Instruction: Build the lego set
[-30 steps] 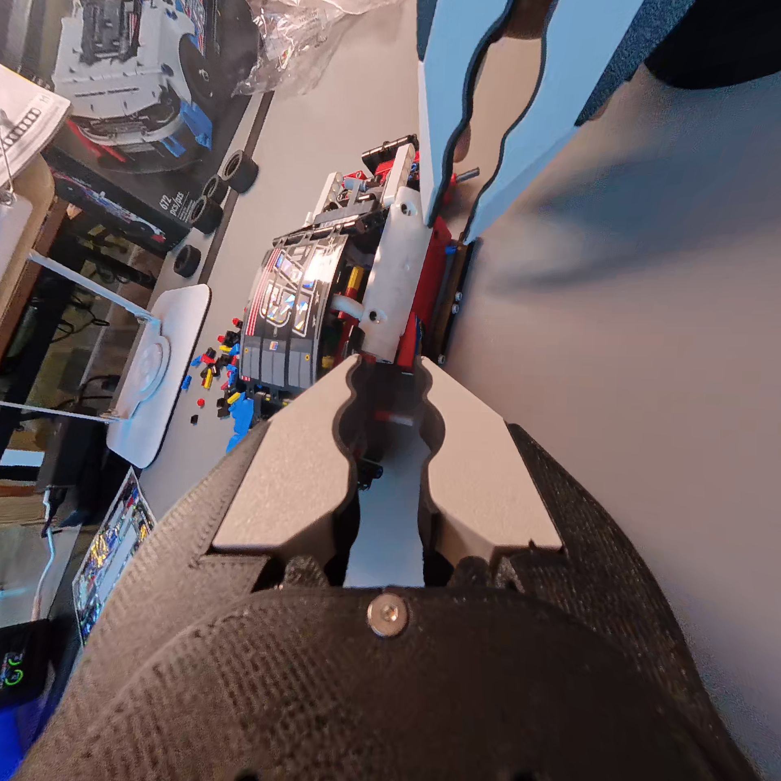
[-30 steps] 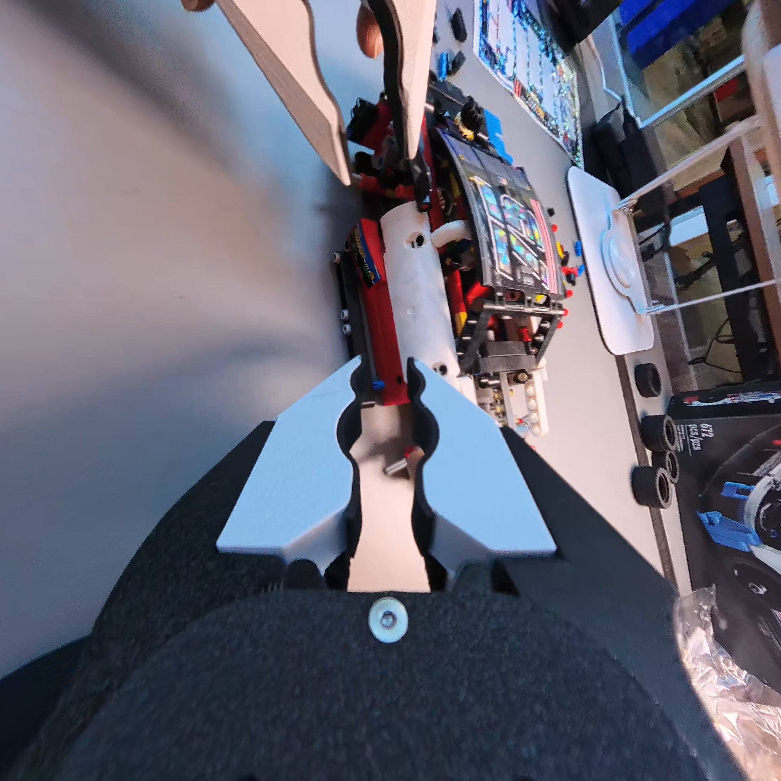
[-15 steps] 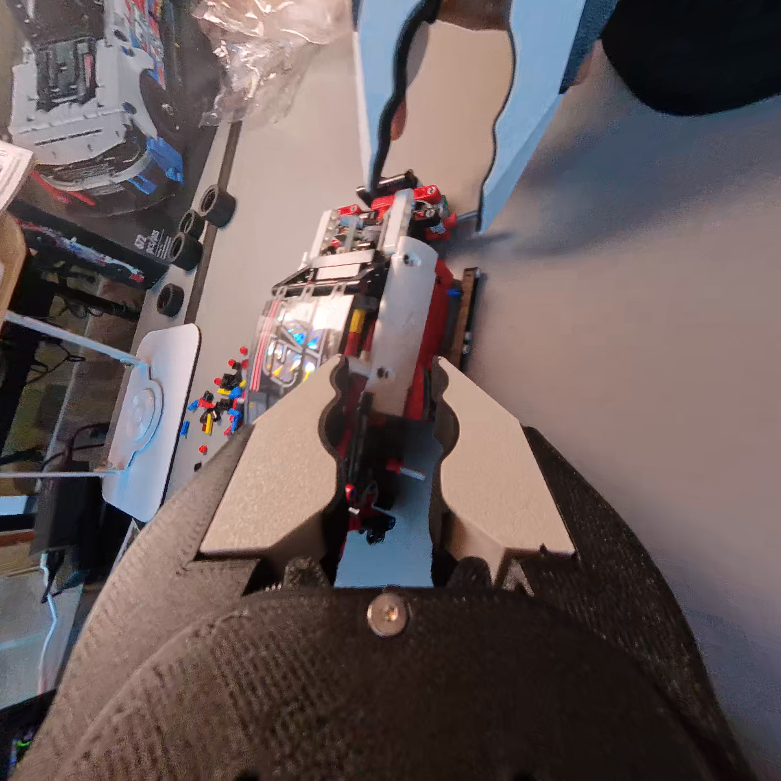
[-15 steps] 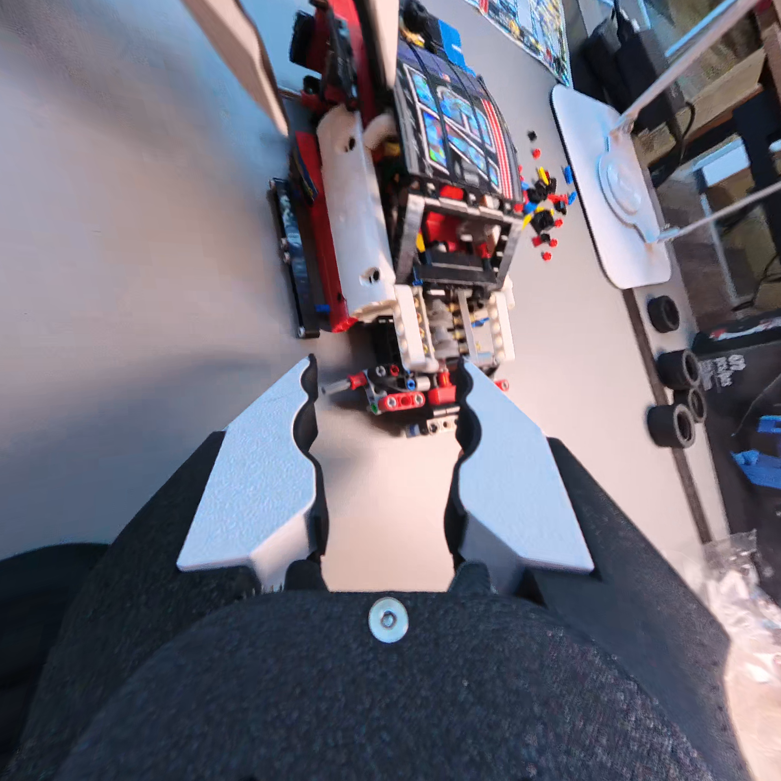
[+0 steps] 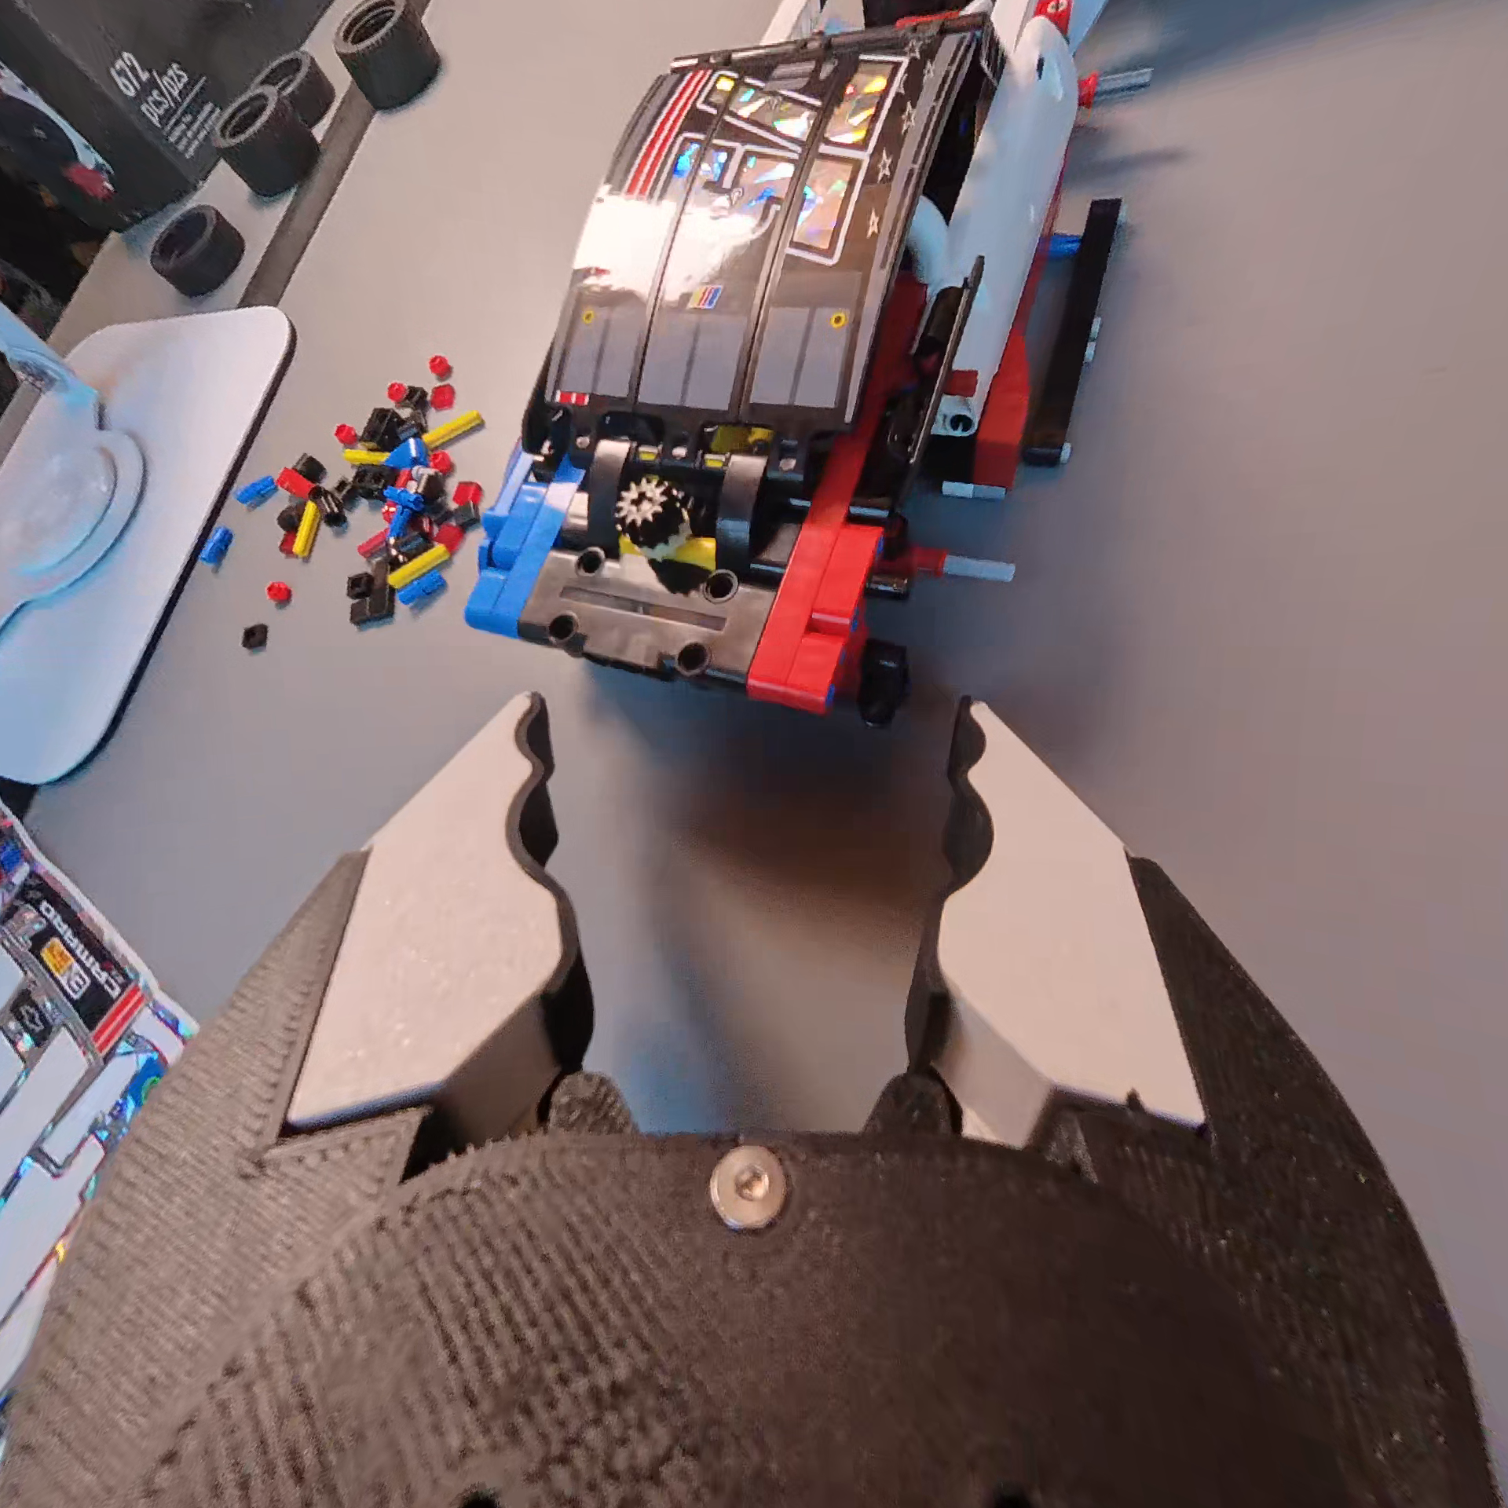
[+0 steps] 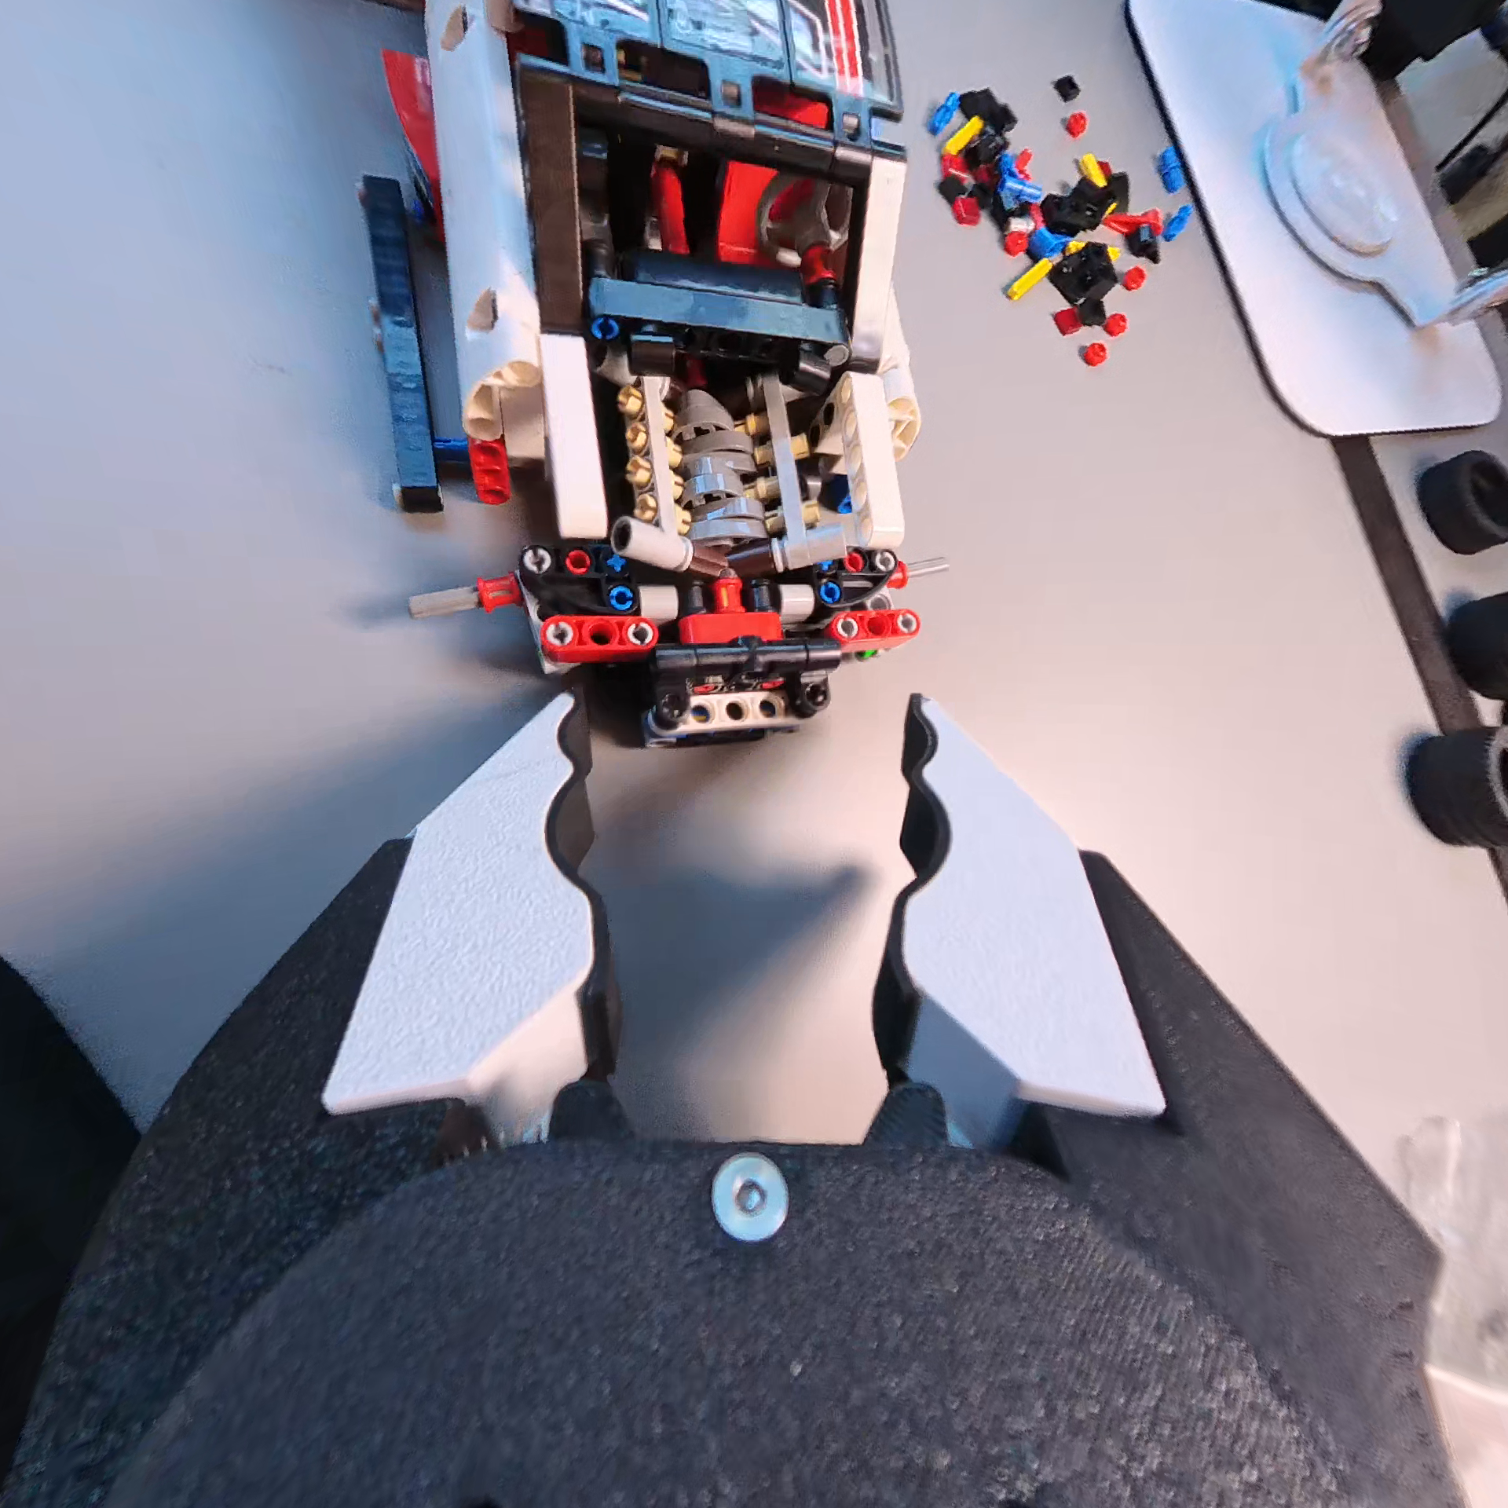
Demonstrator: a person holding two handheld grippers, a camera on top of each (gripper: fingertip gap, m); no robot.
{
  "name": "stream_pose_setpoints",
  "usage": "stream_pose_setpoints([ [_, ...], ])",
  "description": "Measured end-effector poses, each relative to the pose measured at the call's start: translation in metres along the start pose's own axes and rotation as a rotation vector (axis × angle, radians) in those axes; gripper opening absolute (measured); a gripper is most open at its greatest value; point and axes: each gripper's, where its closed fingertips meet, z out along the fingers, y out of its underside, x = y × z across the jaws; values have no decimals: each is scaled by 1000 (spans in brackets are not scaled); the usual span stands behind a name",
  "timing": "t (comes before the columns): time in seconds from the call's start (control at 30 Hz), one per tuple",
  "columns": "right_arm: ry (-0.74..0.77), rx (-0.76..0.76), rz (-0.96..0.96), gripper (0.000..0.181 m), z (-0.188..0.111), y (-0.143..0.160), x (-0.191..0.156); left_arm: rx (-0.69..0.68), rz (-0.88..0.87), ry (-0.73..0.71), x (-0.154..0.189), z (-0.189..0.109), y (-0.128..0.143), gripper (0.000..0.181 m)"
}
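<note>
Centrally on the grey tabletop lies the half-built brick car with its glossy black stickered roof, white side panels and red-and-blue end. Each gripper faces one end of it, left gripper and right gripper both spread wide and empty. Beside the car sit a scatter of small red, blue, yellow and black loose pieces and black rubber tyres.

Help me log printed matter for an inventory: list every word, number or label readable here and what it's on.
I don't copy out writing; here is what bears it.
Black box, top left in the left wrist view: white print on its side.
Sticker sheet, lower left: lettered decals.
Car roof panel: decals and a small emblem, no words legible.
Loose pieces: none.
</note>
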Motion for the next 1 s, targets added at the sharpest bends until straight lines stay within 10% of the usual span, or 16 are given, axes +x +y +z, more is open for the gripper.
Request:
stream_pose_setpoints([
  [0.4,-419,7,192,56,-3,-13,-28,81,-178,109,23,-13,-16,82],
  [0.77,-913,39,558,53,-23,-34,-24,191,97,-32,3,-7,-18,108],
  [1.0,-993,48,749,39,-18,-23,-14,271,205,44,19,-5,-36,82],
])
